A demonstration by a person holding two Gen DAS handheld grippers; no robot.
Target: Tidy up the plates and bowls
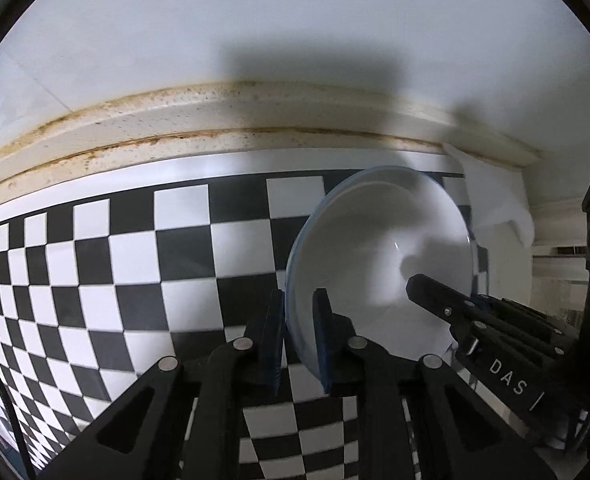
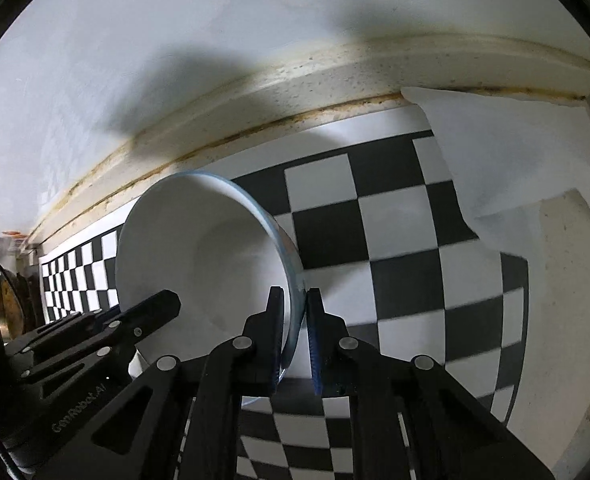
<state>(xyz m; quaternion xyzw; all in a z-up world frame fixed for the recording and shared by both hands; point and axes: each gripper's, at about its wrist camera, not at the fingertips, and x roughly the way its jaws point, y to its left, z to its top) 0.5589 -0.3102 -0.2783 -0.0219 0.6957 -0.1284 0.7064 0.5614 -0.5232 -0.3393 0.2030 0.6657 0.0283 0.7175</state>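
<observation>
While the white bowl (image 1: 383,248) hangs tilted on its side over the checkered mat (image 1: 135,260), the left wrist view shows the left gripper (image 1: 299,332) with its jaws pinching the bowl's left rim, one black finger outside the wall and one inside. The bowl is smooth, glossy ceramic, round and deep, with a thin pale-blue edge line. The mat beneath is flat, printed in black and white squares with a white border. Beyond the mat runs a speckled cream stone ledge (image 1: 215,120) with brown staining along its seams, and above it a plain white wall. The right gripper (image 1: 455,312) reaches into this view from the right of the bowl; its black body bears the white letters "DAS". A white cloth (image 1: 495,200) lies crumpled just right of the bowl.

In the right wrist view, the right gripper (image 2: 295,332) has its jaws pinching the bowl (image 2: 199,256) at the right rim, blue ribbed pads against both faces of the wall. Only here does the cloth (image 2: 515,160) show in full, draped over the mat (image 2: 395,240) corner beside the ledge (image 2: 335,76). The left gripper (image 2: 95,336) enters left of the bowl, marked "GenRobot.AI". Dim clutter left of the bowl is too dark to identify.
</observation>
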